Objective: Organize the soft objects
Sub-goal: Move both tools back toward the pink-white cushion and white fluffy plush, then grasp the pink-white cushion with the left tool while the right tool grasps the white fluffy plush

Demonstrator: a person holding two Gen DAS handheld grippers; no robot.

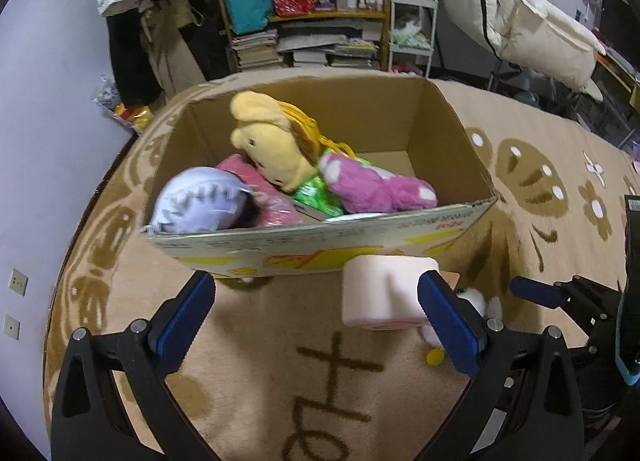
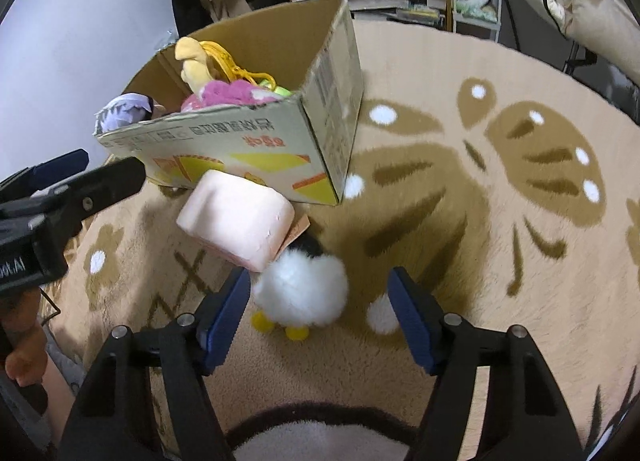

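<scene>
An open cardboard box stands on the rug and holds a yellow-headed doll, a pink plush and a pale lilac plush. A pale pink cushion block lies on the rug against the box front. My left gripper is open, and the block sits just inside its right finger. Beside the block lies a white fluffy toy with yellow feet. My right gripper is open around that toy, with a gap on the right side.
The beige rug with brown butterfly and flower patterns spreads to the right. A shelf with bags and books stands behind the box, next to a white rack. A hand holds the left gripper's handle.
</scene>
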